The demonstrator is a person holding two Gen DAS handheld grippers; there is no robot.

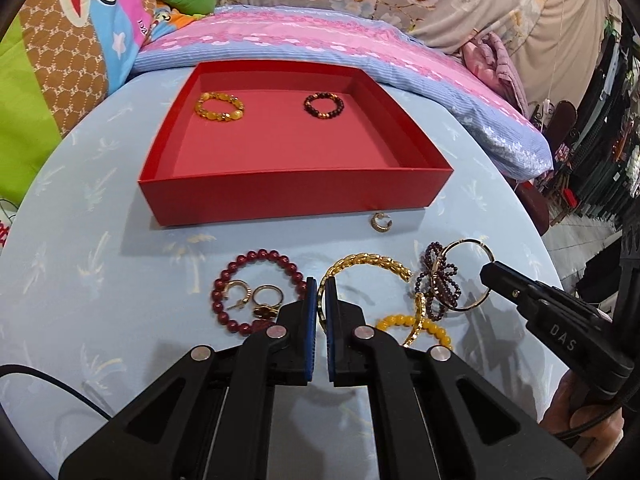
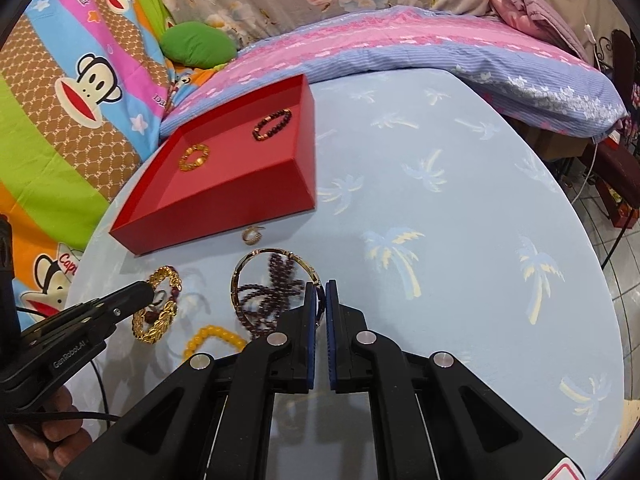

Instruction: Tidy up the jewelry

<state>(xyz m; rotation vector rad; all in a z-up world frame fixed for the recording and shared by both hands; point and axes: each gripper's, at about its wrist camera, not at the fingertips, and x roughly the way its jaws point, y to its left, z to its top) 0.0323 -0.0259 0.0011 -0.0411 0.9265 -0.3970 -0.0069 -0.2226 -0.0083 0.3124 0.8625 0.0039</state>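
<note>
Jewelry: most of it lies loose on the cloth (image 1: pixel 100 280) in front of the box (image 1: pixel 280 196); two bracelets are already inside it.
Left gripper (image 1: pixel 321 300): clenched on the gold bracelet (image 1: pixel 372 261), which shows as a thin edge between the pads. The bite looks shallow, so a quick swing could shake it loose.
Yellow beads (image 1: pixel 394 322): they lie under one end of the gold bracelet. If you lift at a slant, that end may drag them along.
Red beads (image 1: pixel 256 257): just beside your left pad, with an earring (image 1: pixel 238 292) and a ring (image 1: pixel 268 298) inside their loop. If you brush the loop, those small pieces may scatter.
Right gripper (image 2: pixel 320 304): clenched on the rim of the bangle (image 1: pixel 466 241), which stands on edge.
Purple beads (image 1: pixel 436 280): they appear looped through or against the bangle; I cannot tell which. If you raise the bangle they may come up too, then drop off on the way.
Both hands: the two catches sit near each other. If you pull them apart while pieces overlap, you could snag a strand.
Ear cuff (image 1: pixel 380 222): it sits just before the box wall, on your path. A low carry could knock it away.
Box: the front wall stands up, so clear it well or a dangling piece will catch.
Amber bracelet (image 1: pixel 220 107) and dark bracelet (image 1: pixel 323 106): they lie well apart at the back. Drop into the bare front floor or you will pile things up.
</note>
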